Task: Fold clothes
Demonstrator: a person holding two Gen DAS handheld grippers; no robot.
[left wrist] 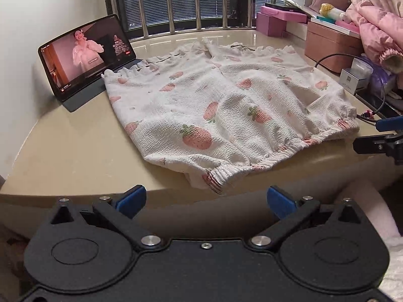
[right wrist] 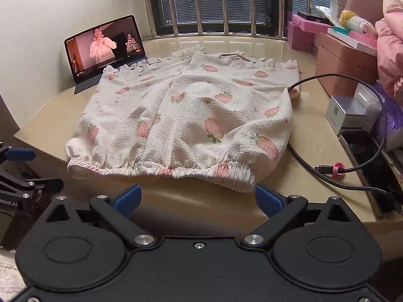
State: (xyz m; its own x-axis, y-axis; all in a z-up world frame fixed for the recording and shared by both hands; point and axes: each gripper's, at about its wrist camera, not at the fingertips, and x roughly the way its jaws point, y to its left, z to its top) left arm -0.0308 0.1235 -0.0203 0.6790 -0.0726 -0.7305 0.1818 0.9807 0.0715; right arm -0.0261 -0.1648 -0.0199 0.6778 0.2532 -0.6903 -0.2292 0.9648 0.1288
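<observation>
White strawberry-print shorts lie spread flat on the beige table, elastic waistband toward me, frilled leg hems at the far side. They also show in the right wrist view. My left gripper is open and empty, held just in front of the table's near edge, below the waistband's left end. My right gripper is open and empty, just short of the waistband's right part. Each gripper shows at the edge of the other's view, the right one and the left one.
A tablet playing a video stands at the back left. Boxes, a small white box, a black cable, a phone and pink bedding crowd the right side. A barred window is behind.
</observation>
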